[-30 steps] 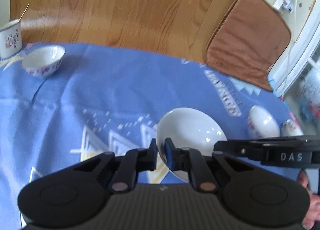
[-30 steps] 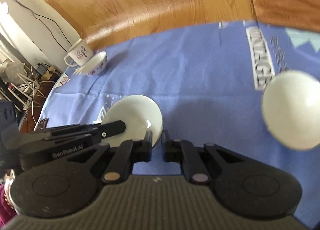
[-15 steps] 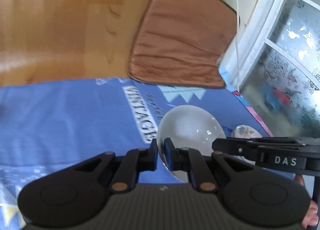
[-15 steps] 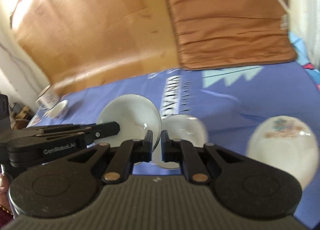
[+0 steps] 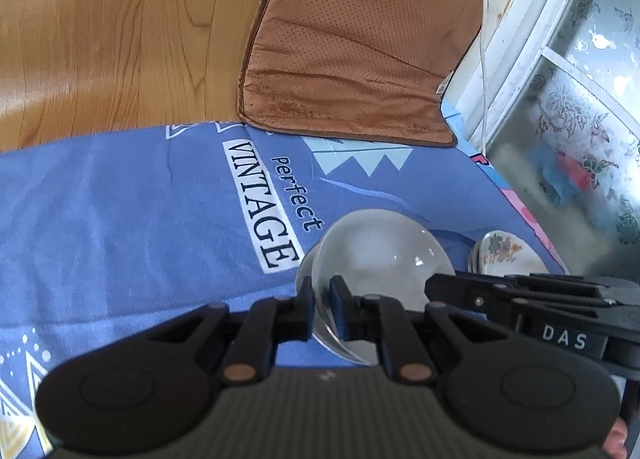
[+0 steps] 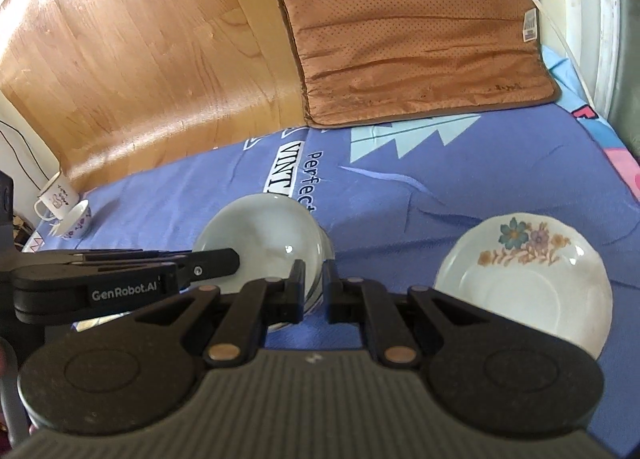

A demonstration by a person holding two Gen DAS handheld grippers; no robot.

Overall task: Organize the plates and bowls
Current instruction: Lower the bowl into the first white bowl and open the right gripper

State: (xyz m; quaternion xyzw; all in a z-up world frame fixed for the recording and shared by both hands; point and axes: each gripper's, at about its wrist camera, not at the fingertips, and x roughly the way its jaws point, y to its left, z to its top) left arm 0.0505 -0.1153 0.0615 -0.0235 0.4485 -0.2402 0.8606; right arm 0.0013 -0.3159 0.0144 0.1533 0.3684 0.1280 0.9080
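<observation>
The left gripper point(image 5: 321, 301) is clamped on the rim of a plain white bowl point(image 5: 376, 247), lifted over the blue cloth point(image 5: 120, 219); the right gripper point(image 6: 313, 287), nearly closed, empty, reaches alongside it near the floral plate point(image 6: 528, 283).

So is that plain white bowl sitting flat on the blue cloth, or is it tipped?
Tipped. The white bowl is held on edge, its rim pinched in the left claw, its hollow facing sideways above the blue cloth.

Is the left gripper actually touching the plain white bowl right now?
Touching. In the left wrist view, the left gripper has its fingers closed on the rim of the plain white bowl, with no gap on either side of the rim.
</observation>
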